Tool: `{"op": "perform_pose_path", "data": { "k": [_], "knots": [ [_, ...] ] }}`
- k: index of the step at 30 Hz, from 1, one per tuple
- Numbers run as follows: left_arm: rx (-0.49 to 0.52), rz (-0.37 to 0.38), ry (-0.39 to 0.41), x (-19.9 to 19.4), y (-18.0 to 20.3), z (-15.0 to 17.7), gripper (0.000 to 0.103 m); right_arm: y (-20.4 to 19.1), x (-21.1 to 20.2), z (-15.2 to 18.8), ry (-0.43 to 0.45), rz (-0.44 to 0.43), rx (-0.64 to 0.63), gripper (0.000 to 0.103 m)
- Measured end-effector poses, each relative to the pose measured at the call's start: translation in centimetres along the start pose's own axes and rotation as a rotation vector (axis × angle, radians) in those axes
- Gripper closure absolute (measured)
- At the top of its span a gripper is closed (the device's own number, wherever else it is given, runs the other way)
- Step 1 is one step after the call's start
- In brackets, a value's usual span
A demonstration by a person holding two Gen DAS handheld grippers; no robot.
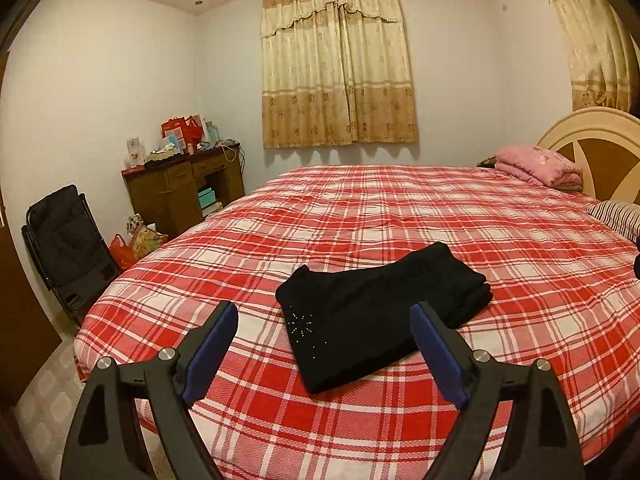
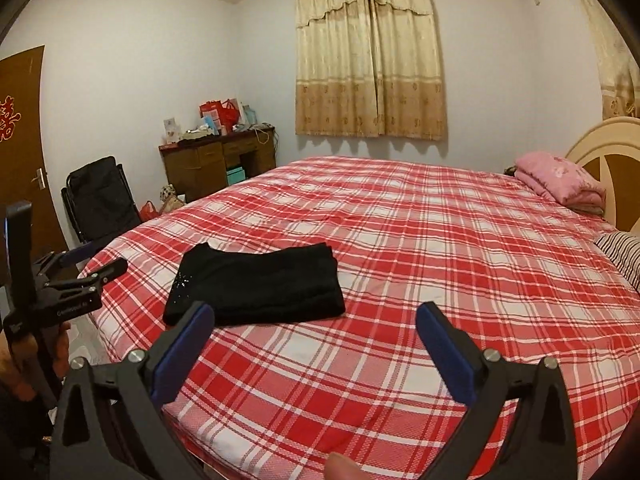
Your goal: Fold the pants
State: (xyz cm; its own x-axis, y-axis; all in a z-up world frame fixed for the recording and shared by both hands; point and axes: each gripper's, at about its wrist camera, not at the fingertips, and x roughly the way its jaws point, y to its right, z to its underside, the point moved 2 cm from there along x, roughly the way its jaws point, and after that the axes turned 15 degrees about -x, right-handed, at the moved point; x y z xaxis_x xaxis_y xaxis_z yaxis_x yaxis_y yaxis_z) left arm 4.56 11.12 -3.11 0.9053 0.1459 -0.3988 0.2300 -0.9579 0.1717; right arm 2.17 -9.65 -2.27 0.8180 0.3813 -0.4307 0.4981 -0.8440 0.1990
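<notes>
pants: black pair [image 1: 380,312], already folded into a compact rectangle, lying flat near the foot end of the bed [image 1: 440,208] on the red plaid cover, little sparkly bit facing up

left tongs [image 1: 324,322]: spread wide, holding nothing, up in the air short of the pants

right tongs [image 2: 314,328]: same deal, wide open and empty, off to the right of the bundle, not touching it

step: looks like the tail end to me, folding seems basically done and both tools are clear

next move: if anything, a quick press to tidy the edges, or just leave it. No regrip needed unless another fold is wanted
</notes>
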Motion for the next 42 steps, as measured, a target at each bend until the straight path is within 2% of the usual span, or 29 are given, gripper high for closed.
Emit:
{"op": "perform_pose_path", "data": {
  "k": [24,42],
  "knots": [
    [0.019,0.017,-0.003,-0.5,0.5,0.3,0.014,-0.7,-0.8,-0.2,0.020,0.022,-0.040,0.000],
    [0.012,0.009,0.035,-1.2,0.2,-0.3,0.014,-1.2,-1.0,-0.2,0.023,0.022,-0.065,0.000]
  ]
}}
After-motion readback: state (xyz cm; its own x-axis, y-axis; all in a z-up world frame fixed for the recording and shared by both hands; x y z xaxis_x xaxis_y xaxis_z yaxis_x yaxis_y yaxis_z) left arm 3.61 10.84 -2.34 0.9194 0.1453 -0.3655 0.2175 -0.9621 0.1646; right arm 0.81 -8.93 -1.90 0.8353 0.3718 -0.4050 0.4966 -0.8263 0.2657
